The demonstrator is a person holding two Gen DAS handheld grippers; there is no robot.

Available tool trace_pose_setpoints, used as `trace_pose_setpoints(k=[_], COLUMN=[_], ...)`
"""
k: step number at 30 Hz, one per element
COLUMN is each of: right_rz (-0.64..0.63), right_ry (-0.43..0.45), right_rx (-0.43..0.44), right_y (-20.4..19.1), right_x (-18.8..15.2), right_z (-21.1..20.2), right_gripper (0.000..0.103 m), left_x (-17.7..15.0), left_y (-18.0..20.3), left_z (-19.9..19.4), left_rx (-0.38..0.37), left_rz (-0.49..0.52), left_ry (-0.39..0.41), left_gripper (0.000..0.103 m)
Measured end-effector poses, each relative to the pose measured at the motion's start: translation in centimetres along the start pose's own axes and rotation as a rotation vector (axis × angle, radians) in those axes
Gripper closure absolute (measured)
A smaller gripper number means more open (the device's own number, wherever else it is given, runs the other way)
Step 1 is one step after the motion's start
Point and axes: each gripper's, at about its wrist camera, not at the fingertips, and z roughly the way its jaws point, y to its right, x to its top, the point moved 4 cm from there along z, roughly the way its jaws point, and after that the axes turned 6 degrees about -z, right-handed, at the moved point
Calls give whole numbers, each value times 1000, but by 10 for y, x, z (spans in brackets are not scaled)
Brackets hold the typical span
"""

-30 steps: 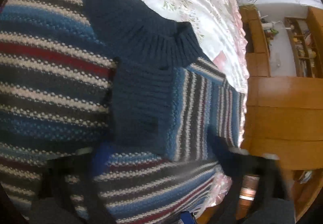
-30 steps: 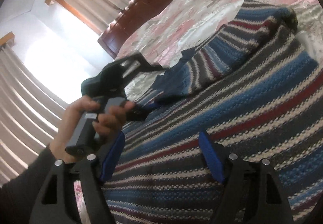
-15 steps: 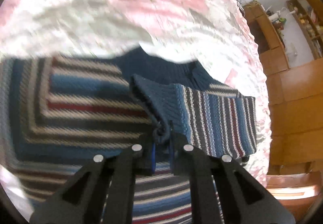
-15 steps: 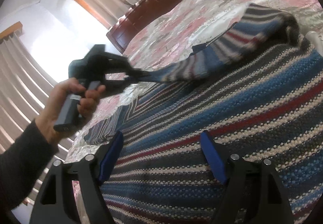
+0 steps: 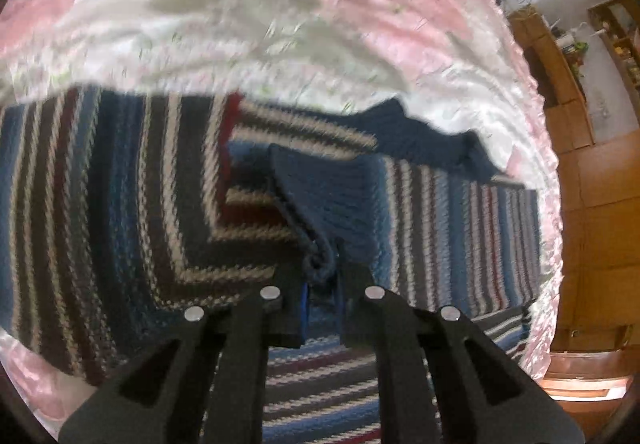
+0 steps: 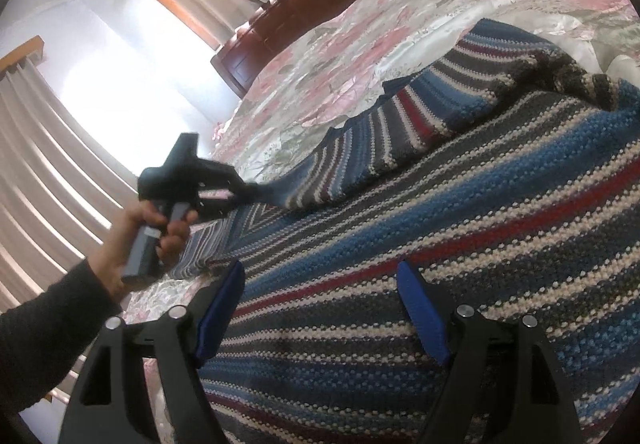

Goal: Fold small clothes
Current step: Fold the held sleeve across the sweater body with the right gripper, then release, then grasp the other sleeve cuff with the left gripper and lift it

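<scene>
Bed (image 6: 360, 28) with glossy pink-and-white floral cover, dark wooden headboard (image 6: 320, 0) at far end, striped knit sweater (image 6: 460, 244) spread across near part, bare cover beyond

The striped sweater (image 6: 460, 244) covers nearly all the near part of the bed (image 6: 360, 44), so any low pass there meets knit. Its sleeve (image 6: 360, 160) stretches taut to the left gripper (image 5: 322, 284), a raised band across the left side, with the person's hand (image 6: 156, 228) behind it. Beyond the sweater's far edge the bedspread lies bare up to the wooden headboard (image 6: 320, 4). The right gripper (image 6: 320, 312) hangs with jaws wide apart over the stripes.
</scene>
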Motion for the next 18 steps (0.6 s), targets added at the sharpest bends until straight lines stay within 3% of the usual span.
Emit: trace_pose_setpoints(k=[5,9,11,13,18], right_rz=[1,1,1,-5,-30], right_ry=[-3,-2,-2,-2,-18], right_rx=[0,1,1,1,-29], right_y=[2,2,2,0,-7], right_x=[-3,-2,-3,-2,-3], right_z=[0,-1,-1,0,1], right_gripper=[24,24,24,24,24], left_x=[-7,-11,-11,-11,-15], left_y=[-18,-22,-18,-6,40], left_z=[11,-1,-23,-43,-40], left_rx=[22,54,131,118,50], left_rz=[-35,-46,-33,-29,63], left_ry=[-8,17,83,152,178], left_gripper=[88,80,67,45,30])
